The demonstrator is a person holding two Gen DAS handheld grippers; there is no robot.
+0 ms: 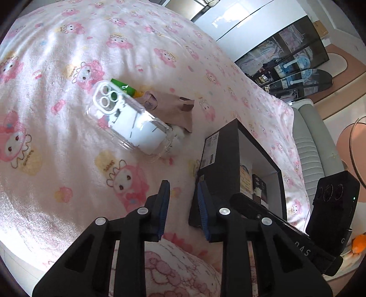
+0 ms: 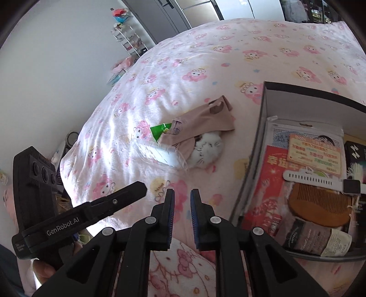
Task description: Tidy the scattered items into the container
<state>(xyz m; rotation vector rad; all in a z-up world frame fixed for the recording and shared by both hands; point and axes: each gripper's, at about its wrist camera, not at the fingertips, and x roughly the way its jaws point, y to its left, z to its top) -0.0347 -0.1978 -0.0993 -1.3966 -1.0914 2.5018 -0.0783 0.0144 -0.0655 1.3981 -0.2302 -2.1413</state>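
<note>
Bright daylight glare across the blanket [image 1: 68, 68], slight motion blur, heavy fisheye bending, dark vignetted corners.

You are working in a home bedroom. The surface under you is a bed [image 1: 68, 137] covered with a soft pink blanket [image 2: 228, 57] printed all over with cartoon rabbit figures. A padded grey bed frame edge [image 1: 306, 141] shows beyond the blanket on your right. Past it stands a dark glass-fronted cabinet [image 1: 286, 59] with things stacked inside, and tall pale wardrobe doors [image 2: 199, 9] run along the far wall. By the white wall you can see a white wire rack [image 2: 128, 38] loaded with small toys and boxes.
</note>
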